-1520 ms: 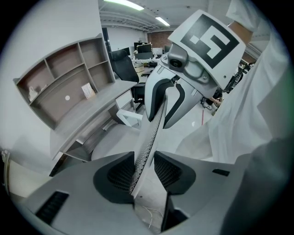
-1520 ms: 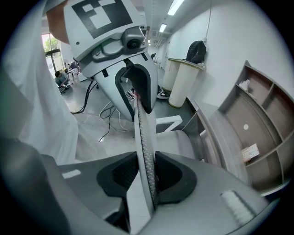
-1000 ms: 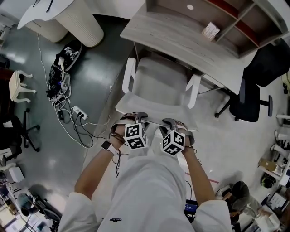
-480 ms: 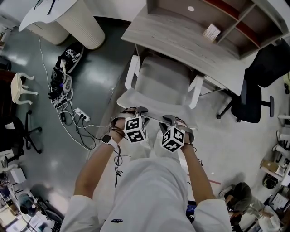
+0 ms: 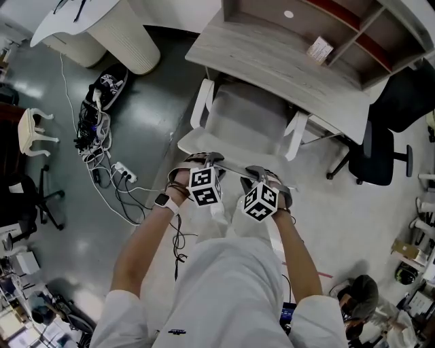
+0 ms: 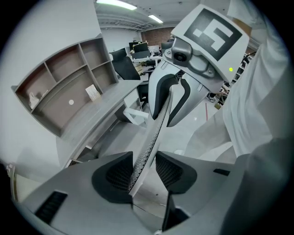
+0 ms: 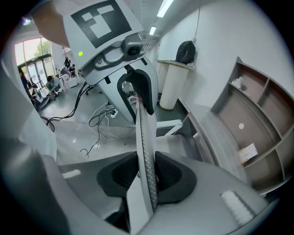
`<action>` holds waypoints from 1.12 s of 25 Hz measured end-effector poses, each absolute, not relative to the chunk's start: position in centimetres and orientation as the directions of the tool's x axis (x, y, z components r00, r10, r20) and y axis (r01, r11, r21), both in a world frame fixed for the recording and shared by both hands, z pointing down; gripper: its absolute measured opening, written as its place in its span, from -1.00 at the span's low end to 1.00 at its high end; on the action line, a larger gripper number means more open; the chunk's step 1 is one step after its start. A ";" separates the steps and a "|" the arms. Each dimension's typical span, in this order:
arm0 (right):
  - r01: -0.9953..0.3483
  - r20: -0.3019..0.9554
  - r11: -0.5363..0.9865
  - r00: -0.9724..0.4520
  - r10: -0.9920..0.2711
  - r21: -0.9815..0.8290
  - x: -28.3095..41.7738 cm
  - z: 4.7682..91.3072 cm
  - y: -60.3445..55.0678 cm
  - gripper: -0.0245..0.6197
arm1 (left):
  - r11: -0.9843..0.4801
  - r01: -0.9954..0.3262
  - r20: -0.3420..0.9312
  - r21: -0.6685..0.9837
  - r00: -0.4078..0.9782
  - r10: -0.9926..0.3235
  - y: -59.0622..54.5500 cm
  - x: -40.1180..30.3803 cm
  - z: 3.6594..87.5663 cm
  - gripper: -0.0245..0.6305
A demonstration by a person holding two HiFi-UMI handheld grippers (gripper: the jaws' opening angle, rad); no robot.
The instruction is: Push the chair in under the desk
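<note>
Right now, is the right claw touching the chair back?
Touching. Right gripper view: the right claw has its jaws pressed on both faces of the chair back.

Glossy grey floor (image 5: 146, 115), tangled cables (image 5: 92, 146) at left, a cream stool (image 5: 30, 132) beyond them, a black office chair (image 5: 377, 153) at right, strip lights (image 7: 164, 7) overhead

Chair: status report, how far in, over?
Left gripper jaws just been opening, loose around chair back. Right gripper clamped on it. Chair seat partly under desk. Nothing seen blocking; black office chair apart at right.
</note>
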State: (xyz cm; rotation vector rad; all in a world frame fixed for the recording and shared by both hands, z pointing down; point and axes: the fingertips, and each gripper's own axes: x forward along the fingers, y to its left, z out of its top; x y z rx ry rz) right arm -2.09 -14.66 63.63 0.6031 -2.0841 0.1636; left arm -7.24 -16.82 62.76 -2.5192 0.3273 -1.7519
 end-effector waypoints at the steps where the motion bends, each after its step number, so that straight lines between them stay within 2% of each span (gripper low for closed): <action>1: -0.480 0.820 0.870 -0.448 -0.355 0.115 -2.2 63.6 -14.9 -0.55 | -0.975 -0.142 0.919 -0.173 0.332 -0.211 -17.1 -7.3 62.8 -0.44; 28: -0.513 0.814 0.851 -0.442 -0.378 0.116 -1.6 63.7 -23.5 -0.56 | -0.964 -0.135 0.916 -0.227 0.307 -0.259 -26.3 -6.6 63.4 -0.39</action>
